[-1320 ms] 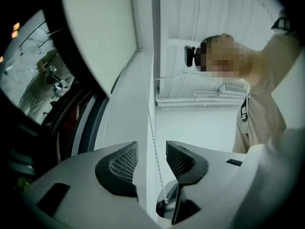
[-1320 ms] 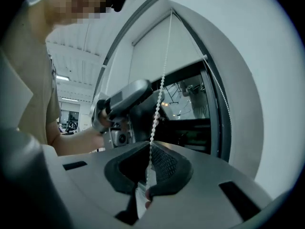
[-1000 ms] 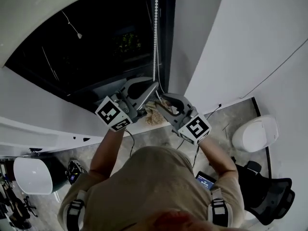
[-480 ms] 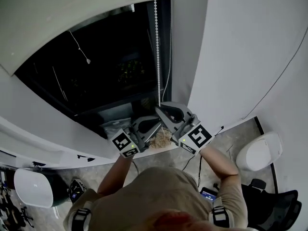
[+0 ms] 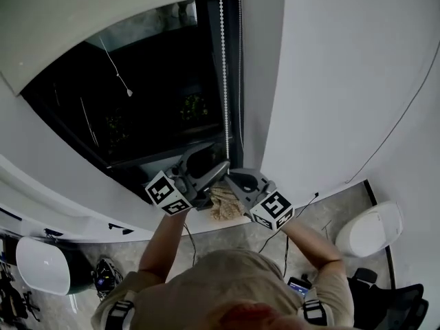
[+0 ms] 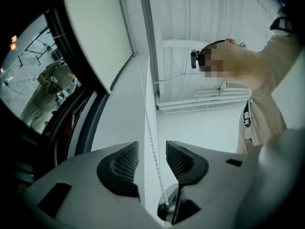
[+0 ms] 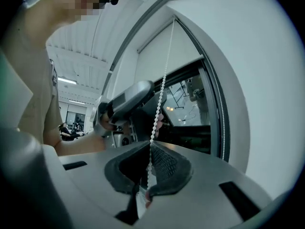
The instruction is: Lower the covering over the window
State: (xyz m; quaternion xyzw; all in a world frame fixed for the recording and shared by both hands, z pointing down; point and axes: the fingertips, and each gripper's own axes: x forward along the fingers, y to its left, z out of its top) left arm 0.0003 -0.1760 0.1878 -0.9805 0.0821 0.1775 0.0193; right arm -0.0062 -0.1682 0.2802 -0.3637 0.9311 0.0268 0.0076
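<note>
Head view: roller blind (image 5: 103, 19) covers the upper left, dark window (image 5: 151, 108) below it. Bead cord (image 5: 224, 67) drops from top centre to left gripper (image 5: 217, 168) and right gripper (image 5: 232, 179) at lower centre.
Left gripper view: fingers (image 6: 125, 162) just opened wide, cord runs between them, touching neither pad.
Right gripper view: fingers (image 7: 167, 163) just closed, pinching the cord, which rises up frame centre.

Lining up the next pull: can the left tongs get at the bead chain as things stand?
Probably yes: the left tongs have just opened, and the bead chain hangs between their pads with nothing in the way.
</note>
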